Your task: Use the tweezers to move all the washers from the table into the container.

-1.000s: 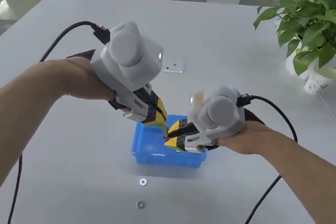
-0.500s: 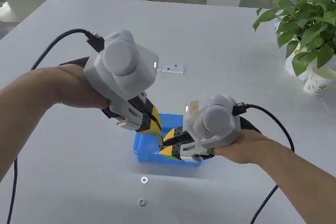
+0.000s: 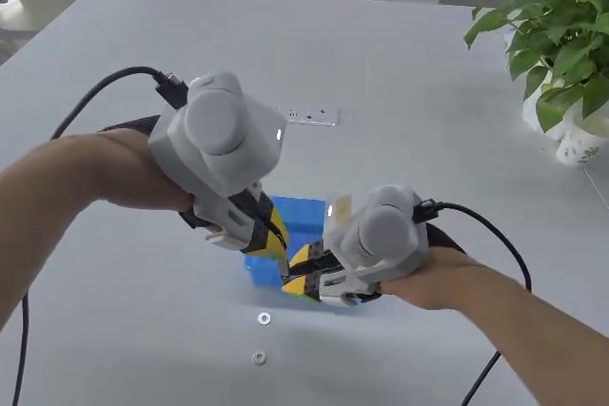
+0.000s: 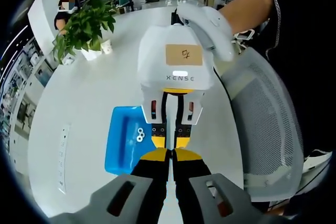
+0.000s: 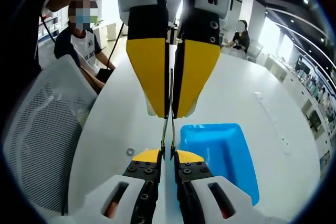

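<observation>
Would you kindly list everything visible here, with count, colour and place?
loose washers: two, silver, on the table near the container.
stored washers: two, silver, inside the container.
container: one, blue, on the table by the grippers.
tweezers: one, metal, pinched by both grippers.
table: one, pale grey.
socket strip: one, white, beyond the container.
plant: one, green, white pot, table's far right.
mesh chair: one, grey, beside the table.
bystanders: two, seated beyond the table.
left gripper: one, grey, yellow-tipped jaws, shut on tweezers.
right gripper: one, same colours, shut on tweezers.
hands: two, each holding a gripper.
</observation>
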### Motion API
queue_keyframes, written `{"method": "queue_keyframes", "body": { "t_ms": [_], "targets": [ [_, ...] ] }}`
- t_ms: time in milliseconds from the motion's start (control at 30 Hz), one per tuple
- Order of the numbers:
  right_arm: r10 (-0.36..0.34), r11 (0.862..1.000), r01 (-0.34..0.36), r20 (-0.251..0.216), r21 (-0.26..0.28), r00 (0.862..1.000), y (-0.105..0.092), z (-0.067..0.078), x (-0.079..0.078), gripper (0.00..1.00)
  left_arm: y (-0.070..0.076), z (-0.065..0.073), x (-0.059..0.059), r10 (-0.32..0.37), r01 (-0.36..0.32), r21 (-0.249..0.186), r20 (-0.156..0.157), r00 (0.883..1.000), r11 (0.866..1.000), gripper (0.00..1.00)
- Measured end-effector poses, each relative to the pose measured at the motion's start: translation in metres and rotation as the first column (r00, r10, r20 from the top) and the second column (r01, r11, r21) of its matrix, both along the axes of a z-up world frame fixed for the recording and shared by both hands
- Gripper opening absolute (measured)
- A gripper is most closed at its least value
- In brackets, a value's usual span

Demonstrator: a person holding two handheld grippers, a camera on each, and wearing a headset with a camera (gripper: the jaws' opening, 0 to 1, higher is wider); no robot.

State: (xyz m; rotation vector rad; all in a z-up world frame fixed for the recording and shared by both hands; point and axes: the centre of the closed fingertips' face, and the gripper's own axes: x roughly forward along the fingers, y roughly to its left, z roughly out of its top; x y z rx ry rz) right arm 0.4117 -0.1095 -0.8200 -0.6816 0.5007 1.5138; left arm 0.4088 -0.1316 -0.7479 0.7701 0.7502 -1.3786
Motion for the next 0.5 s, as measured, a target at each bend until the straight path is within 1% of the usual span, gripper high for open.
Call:
{"method": "queue_keyframes", "body": {
  "t_ms": [267, 500],
  "targets": [
    [0.001, 1.000, -0.001, -0.018, 0.006, 1.000, 0.005, -0.010, -0.007, 0.12, 0.004, -0.011, -0.006, 0.001, -0.001, 0.013, -0.019, 1.000, 1.000, 0.06],
    [0.003, 1.000, -0.003, -0.028, 0.007, 1.000, 0.009, -0.018, -0.010, 0.12, 0.007, -0.017, -0.008, 0.006, -0.005, 0.021, -0.032, 0.999, 1.000, 0.06]
  ]
}}
